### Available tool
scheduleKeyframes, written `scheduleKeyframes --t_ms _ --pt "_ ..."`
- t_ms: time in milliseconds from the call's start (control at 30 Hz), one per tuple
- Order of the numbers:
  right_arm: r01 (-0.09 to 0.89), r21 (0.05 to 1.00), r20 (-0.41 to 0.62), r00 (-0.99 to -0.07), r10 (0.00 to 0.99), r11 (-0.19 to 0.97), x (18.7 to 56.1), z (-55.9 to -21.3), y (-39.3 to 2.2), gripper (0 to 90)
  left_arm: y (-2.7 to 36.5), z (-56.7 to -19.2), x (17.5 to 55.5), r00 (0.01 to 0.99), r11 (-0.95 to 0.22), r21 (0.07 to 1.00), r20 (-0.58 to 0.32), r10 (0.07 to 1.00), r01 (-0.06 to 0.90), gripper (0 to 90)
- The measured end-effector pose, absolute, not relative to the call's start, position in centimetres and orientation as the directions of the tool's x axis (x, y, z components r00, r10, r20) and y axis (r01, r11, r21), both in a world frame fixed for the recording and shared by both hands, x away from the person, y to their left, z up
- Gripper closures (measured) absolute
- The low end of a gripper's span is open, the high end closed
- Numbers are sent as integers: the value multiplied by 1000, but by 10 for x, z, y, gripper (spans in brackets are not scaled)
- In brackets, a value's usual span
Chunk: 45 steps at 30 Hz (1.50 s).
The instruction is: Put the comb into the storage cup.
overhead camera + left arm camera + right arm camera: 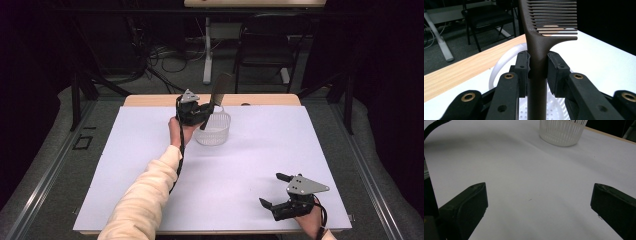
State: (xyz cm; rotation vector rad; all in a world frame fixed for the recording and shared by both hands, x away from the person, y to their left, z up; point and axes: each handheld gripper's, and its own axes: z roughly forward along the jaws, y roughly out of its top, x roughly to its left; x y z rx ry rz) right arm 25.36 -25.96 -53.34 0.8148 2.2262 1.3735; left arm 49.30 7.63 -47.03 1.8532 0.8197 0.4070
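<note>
We see one dark comb, one white slotted basket and two grippers on a white-covered table. The left gripper has its jaws closed tight on the comb's handle, holding it upright over the basket, teeth end up. Between it and the right gripper lies bare table. The right gripper rests near the table's near edge, well apart from the basket, its jaws spread wide with nothing between them. Behind the table stand one black chair and some cables on the floor.
</note>
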Motion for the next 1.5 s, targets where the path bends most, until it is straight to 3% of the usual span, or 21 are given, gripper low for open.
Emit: scheduleKeyframes --t_ms 1500 --pt "267 899 -33 -750 661 348 253 -533 -260 7 68 -487 495 745 -301 875 -94 661 378 722"
